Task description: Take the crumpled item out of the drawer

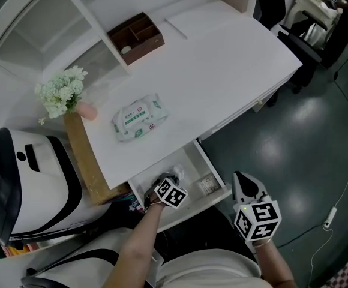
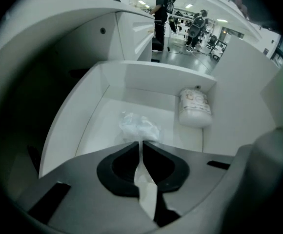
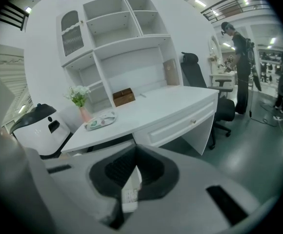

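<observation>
Looking down from the head view, we see the left gripper (image 1: pixel 162 180) reaching into the open drawer (image 1: pixel 198 206) under the white surface (image 1: pixel 222 71), but its marker cube covers most of what the fingers do there. The left gripper view fills that in. The fingers (image 2: pixel 131 152) are clenched to a narrow slit, and their tips pinch the near edge of the crumpled item (image 2: pixel 139 126), a clear, wrinkled wad lying on the drawer floor around the middle. That view also shows a small white packet (image 2: pixel 195 108) against the drawer's far right corner, apart from the wad; from the head it is only a pale patch (image 1: pixel 207 185). The right gripper (image 1: pixel 240 179) hangs outside the drawer, just beside its front right corner. Its own view shows the fingers closed tip to tip (image 3: pixel 135 150); we cannot tell what the bit of white behind the tips is. That view faces away from the drawer's inside and looks across the surface instead, to a pack of wipes (image 3: pixel 101 121), a brown box (image 3: pixel 124 97) and flowers (image 3: pixel 78 92), all seen from above in the head view. Only the right gripper view shows the shelving (image 3: pixel 117 28) upright, an office chair (image 3: pixel 192 67) and a person (image 3: pixel 239 67) standing well beyond.
</observation>
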`<act>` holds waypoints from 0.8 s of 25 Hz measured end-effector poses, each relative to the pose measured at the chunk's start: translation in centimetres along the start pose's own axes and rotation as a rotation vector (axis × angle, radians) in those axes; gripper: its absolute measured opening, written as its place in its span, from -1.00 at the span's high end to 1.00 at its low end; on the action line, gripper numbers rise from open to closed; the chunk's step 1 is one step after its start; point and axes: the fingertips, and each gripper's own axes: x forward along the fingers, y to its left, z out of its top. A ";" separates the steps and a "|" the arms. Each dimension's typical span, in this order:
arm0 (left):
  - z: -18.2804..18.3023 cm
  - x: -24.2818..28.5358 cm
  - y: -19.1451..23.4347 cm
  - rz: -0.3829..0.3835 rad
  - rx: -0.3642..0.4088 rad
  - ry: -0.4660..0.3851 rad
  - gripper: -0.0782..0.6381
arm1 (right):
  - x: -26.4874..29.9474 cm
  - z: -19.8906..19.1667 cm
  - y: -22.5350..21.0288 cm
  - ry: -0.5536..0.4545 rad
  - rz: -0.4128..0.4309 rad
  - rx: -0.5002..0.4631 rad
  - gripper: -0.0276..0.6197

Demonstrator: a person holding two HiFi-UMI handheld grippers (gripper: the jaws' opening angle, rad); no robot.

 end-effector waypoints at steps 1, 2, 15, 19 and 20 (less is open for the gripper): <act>0.3 -0.5 -0.1 0.002 -0.003 -0.014 0.73 | -0.1 0.0 0.2 -0.001 0.003 -0.001 0.91; 0.5 -0.9 -0.2 0.005 -0.006 -0.026 0.73 | -0.2 -0.1 0.3 -0.003 0.005 -0.003 0.91; 3.8 -8.7 0.7 0.072 -0.085 -0.206 0.73 | -1.4 0.2 2.8 -0.043 0.045 -0.038 0.91; 4.2 -11.4 0.8 0.088 -0.119 -0.268 0.73 | -1.8 0.2 3.7 -0.055 0.059 -0.051 0.91; 4.3 -12.0 0.9 0.095 -0.128 -0.284 0.73 | -1.9 0.2 4.0 -0.058 0.064 -0.055 0.91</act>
